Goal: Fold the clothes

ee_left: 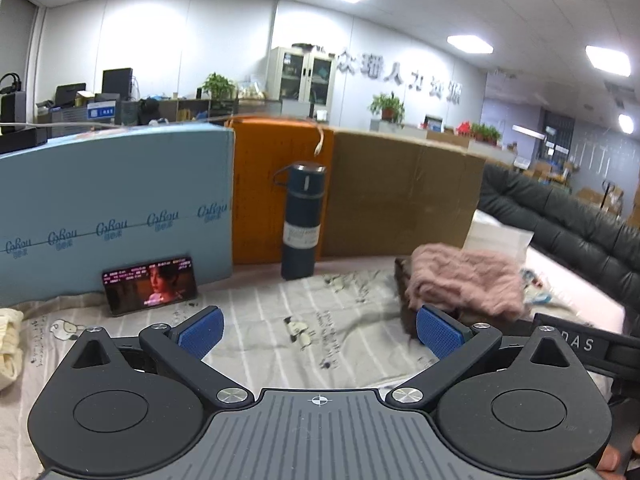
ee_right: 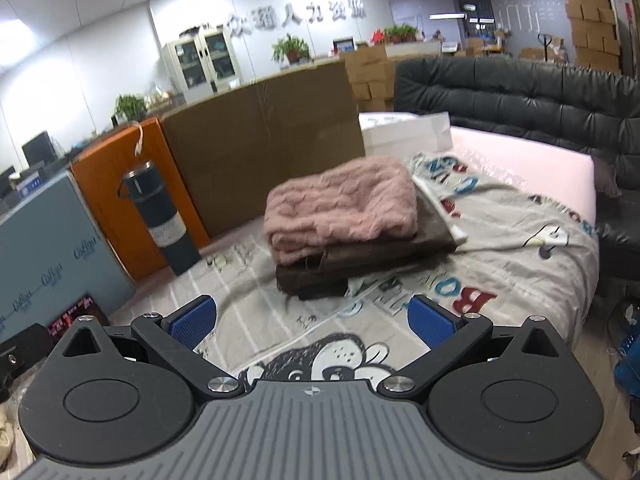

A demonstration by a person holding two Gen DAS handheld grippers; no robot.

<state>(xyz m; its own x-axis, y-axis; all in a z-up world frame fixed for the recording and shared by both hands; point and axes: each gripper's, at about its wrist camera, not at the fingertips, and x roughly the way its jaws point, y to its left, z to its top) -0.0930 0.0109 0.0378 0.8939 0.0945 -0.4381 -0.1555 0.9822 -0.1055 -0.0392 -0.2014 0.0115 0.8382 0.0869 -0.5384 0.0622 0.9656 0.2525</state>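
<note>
1. Both tools are released: the left gripper [ee_left: 320, 330] and the right gripper [ee_right: 312, 322] have their blue-padded jaws spread wide with nothing between them, held above the grey cartoon-print bedsheet [ee_right: 520, 240].
2. The clothes sit as a stack: a folded fluffy pink knit sweater [ee_right: 340, 204] lies on top of a folded dark brown garment [ee_right: 360, 256]. A white printed garment [ee_right: 436, 184] lies just beside the stack, partly under it.
3. Risk: the pink sweater overhangs the brown garment's near edge, so a careless grab at the stack could drag it off and undo its folds.
4. Risk: the tall dark blue insulated flask [ee_left: 302, 220] stands upright left of the stack; a sweeping arm or tugged sheet could topple it.
5. Risk: the phone with a lit screen [ee_left: 150, 285], propped against the light blue carton well left of the stack, could slide down if the sheet shifts.
6. A cream knit item [ee_left: 10, 344] at the far left edge looks unfolded; I cannot tell what it is.
</note>
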